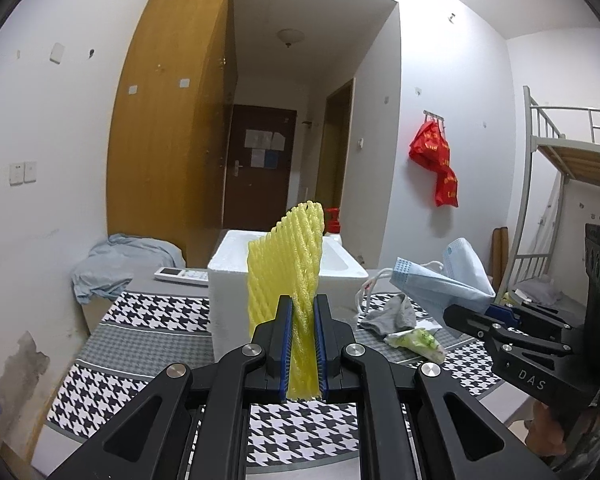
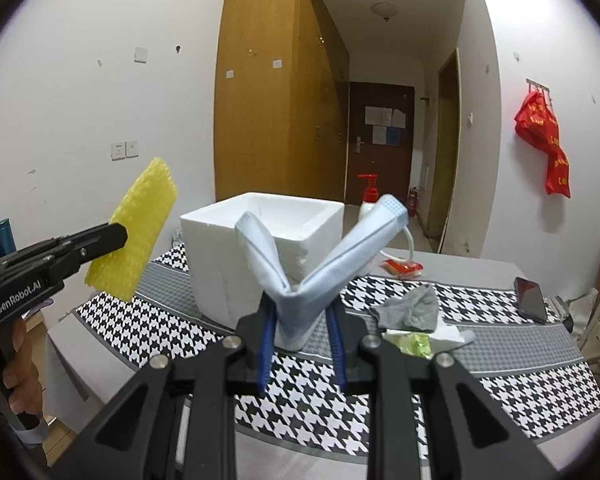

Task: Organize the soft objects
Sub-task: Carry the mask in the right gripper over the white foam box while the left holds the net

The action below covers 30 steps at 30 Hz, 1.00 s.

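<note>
My left gripper (image 1: 303, 300) is shut on a yellow foam net sleeve (image 1: 286, 264) and holds it upright in the air in front of the white foam box (image 1: 228, 284). It also shows in the right wrist view (image 2: 116, 236) with the sleeve (image 2: 140, 224) left of the box (image 2: 220, 248). My right gripper (image 2: 302, 312) is shut on a folded blue face mask (image 2: 300, 264), raised above the table just in front of the box. In the left view the mask (image 1: 432, 276) hangs at the right gripper (image 1: 460, 312).
On the houndstooth cloth (image 2: 148, 328) lie a grey sock (image 2: 410, 308), a green and white wrapper (image 2: 414, 340), a red packet (image 2: 402, 266) and a black phone (image 2: 532, 300). A remote (image 1: 182, 275) and a blue cloth (image 1: 112, 268) lie left of the box. A pump bottle (image 2: 368, 196) stands behind it.
</note>
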### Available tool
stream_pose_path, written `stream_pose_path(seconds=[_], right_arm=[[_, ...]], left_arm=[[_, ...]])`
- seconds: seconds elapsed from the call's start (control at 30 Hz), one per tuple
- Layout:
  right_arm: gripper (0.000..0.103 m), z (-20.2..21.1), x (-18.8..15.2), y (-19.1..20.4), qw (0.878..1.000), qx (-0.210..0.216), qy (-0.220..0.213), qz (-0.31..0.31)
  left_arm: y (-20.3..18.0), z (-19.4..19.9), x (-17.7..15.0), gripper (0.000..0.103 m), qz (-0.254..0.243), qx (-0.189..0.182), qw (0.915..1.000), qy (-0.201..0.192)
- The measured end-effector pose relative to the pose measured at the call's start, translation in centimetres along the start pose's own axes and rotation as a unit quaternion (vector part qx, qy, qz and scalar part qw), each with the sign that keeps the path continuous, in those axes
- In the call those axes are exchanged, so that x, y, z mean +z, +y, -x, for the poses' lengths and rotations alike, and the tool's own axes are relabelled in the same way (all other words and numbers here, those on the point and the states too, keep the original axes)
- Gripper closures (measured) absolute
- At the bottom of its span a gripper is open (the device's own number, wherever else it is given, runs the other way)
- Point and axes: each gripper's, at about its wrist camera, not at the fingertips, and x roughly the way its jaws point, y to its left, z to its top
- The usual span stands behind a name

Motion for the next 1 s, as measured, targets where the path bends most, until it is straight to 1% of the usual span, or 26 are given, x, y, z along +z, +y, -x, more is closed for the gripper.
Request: stream_pose_path(seconds=[0.33, 0.6, 1.0], right_arm=[[0.075, -0.9, 1.5, 0.5, 1.000, 0.006, -0.003, 0.002], [0.075, -2.1, 3.3, 0.3, 1.000, 0.007, -0.008, 0.000], [0.075, -3.7, 5.1, -0.2, 1.000, 0.005, -0.011, 0.001]], left_arm=[[0.4, 0.0, 1.5, 0.092, -0.002, 0.000, 1.0000, -0.009], [0.5, -1.2, 3.0, 0.092, -0.004, 0.000, 0.9999, -0.012], [0.7, -2.6, 4.9, 0.092, -0.014, 0.001, 0.9997, -0.022]])
